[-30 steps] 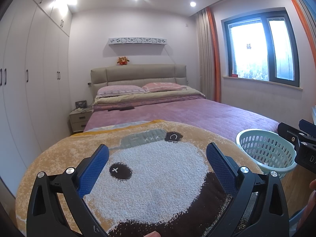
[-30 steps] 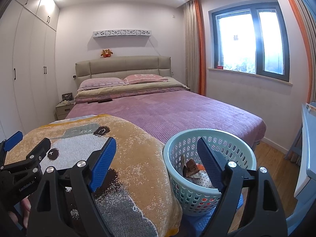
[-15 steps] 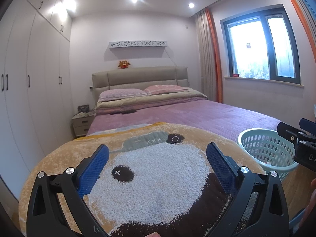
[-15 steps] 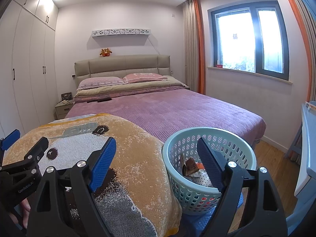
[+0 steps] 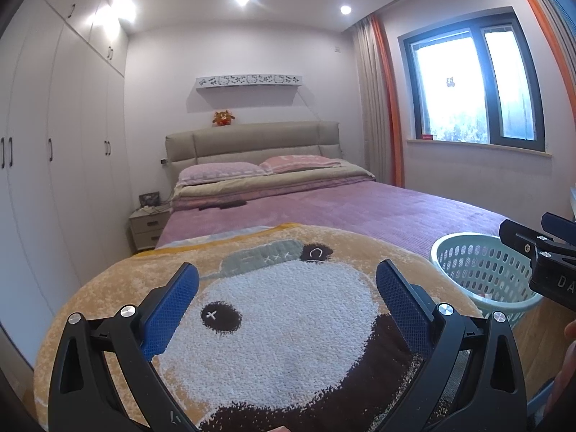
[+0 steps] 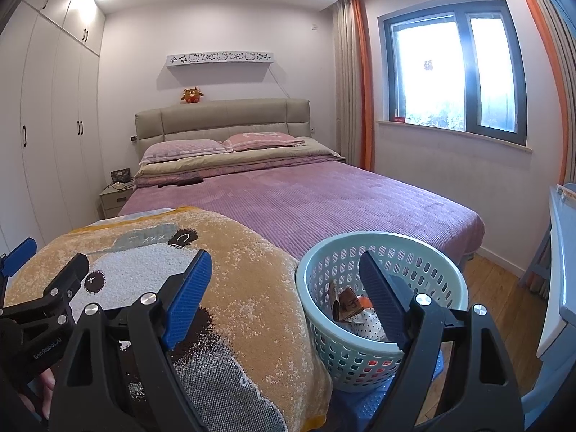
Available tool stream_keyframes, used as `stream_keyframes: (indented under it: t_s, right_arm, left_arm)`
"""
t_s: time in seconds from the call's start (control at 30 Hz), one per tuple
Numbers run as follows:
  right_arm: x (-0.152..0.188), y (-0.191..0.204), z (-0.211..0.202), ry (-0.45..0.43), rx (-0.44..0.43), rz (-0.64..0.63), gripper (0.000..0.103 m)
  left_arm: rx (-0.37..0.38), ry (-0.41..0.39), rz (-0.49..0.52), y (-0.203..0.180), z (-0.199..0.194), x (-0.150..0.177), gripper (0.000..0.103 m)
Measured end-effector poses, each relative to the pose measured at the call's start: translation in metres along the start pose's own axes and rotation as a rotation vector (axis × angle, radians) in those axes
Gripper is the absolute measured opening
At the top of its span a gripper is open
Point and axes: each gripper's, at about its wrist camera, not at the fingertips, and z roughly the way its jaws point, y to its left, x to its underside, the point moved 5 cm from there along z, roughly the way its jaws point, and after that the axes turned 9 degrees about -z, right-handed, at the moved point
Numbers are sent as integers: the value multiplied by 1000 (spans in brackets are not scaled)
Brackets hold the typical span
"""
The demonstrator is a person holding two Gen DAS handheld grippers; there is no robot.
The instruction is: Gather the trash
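A pale green perforated basket [image 6: 442,270] stands on a blue stool at the foot of the bed, holding crumpled brown paper trash [image 6: 345,304] and other scraps. It also shows in the left wrist view [image 5: 468,252]. My right gripper [image 6: 284,288] is open and empty, held just in front of the basket's near rim. My left gripper [image 5: 288,288] is open and empty above the bear-pattern blanket [image 5: 288,324]. The right gripper's side shows at the right edge of the left wrist view [image 5: 547,262].
A bed with a purple cover [image 6: 324,198] fills the middle. White wardrobes [image 5: 54,162] line the left wall, with a nightstand [image 5: 147,226] beside them. A window [image 6: 453,68] and wood floor [image 6: 504,288] are on the right; a pale desk edge [image 6: 561,252] is at far right.
Both views have tilted up slightly, so the bed and blanket sit a little lower in frame. Both grippers stay open and empty.
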Motion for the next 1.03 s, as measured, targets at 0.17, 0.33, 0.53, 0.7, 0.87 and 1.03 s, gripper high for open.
stream_keyframes:
  t_s: [0.17,0.33,0.53,0.7,0.87,1.03]
  right_arm:
    - [-1,1,-1,-2,-1,-1,80]
    - [-3,2,-2,-5,-1,-4,80]
    - [-3,3,-2,-4,-4,-3,80]
    - [-3,4,-1,-2,-6,-3,80]
    - [-2,4,0,1,-6,-1,80]
    - [-1,4,0,3,-9,0,80]
  left_arm:
    - [-14,-3,-11,2,1,-1,95]
    - [-25,-7,-18,4,1,-1,95]
    - [-29,-13,-2,2,1,0,95]
    - [-48,-23,21,-1,-1,0,95]
    - [-29,-11,5,1,-1,0,95]
    - [-30,-9,-2,2,-1,-1,96]
